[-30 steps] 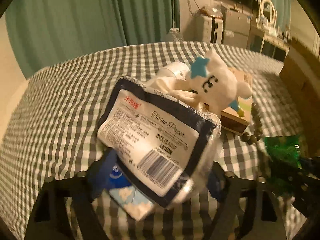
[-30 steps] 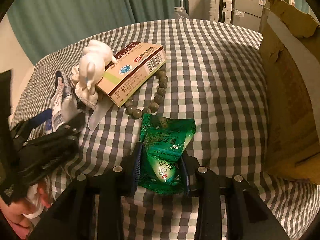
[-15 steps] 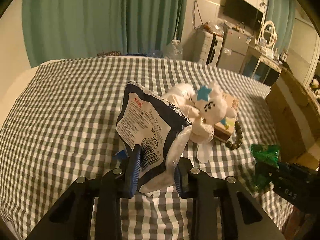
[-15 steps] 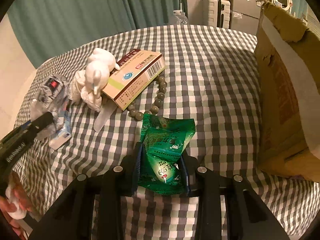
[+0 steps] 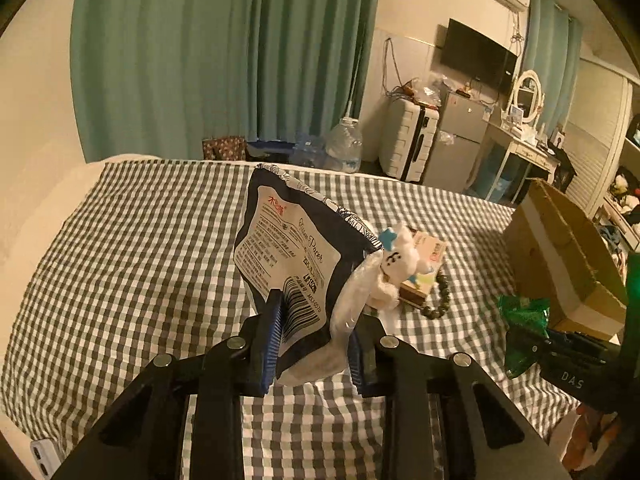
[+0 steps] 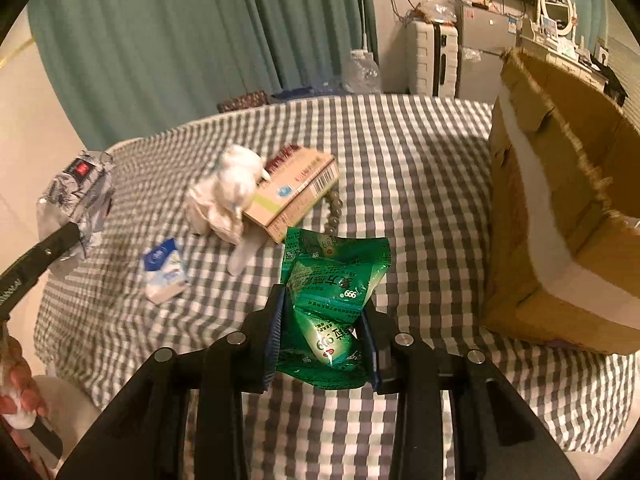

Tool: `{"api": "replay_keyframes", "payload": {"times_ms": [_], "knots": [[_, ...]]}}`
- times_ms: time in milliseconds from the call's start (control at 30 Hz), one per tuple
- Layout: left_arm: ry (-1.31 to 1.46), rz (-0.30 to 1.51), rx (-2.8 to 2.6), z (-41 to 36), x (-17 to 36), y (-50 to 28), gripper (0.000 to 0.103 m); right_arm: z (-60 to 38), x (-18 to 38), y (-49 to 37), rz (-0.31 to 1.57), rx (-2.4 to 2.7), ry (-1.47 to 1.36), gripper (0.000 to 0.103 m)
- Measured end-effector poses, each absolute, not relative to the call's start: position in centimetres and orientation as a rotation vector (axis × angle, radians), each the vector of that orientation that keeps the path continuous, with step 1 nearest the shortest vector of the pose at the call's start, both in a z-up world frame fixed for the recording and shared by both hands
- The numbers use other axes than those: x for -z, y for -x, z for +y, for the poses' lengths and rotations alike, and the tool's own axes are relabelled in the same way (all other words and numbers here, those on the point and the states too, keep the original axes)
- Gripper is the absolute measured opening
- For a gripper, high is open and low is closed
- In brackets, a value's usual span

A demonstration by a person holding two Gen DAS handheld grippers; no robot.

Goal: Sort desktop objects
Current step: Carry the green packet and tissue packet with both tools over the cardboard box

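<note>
My left gripper (image 5: 316, 340) is shut on a dark blue and white tissue pack (image 5: 296, 264) and holds it well above the checked table; the pack also shows in the right wrist view (image 6: 76, 208). My right gripper (image 6: 324, 336) is shut on a green medicine packet (image 6: 332, 280), lifted above the table; it also shows in the left wrist view (image 5: 522, 320). On the table lie a white plush toy (image 6: 228, 196), a medicine box (image 6: 296, 196), a string of green beads (image 6: 334, 208) and a small blue and white tissue pack (image 6: 164, 268).
An open cardboard box (image 6: 568, 200) stands at the table's right side, also in the left wrist view (image 5: 560, 256). The checked tablecloth (image 5: 140, 248) covers the table. Green curtains, a suitcase and a fridge stand behind.
My left gripper has closed on the tissue pack and lifted it high above the table. My right gripper has risen with the green packet. The small blue tissue pack is now uncovered.
</note>
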State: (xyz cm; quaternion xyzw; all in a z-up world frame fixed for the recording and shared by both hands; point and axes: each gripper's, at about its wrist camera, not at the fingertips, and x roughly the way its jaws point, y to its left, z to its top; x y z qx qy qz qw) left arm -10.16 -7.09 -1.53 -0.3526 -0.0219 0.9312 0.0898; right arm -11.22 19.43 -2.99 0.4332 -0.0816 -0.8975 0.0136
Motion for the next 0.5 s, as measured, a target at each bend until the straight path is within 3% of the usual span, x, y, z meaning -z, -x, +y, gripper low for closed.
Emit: {"api": "replay_keyframes", "payload": {"times_ms": [500], "knots": [[0.989, 0.138, -2.632, 1.9, -4.1, 7.4, 0.029, 20.5, -6.1, 7.9, -0.226, 2.889, -1.13, 0.033]]}}
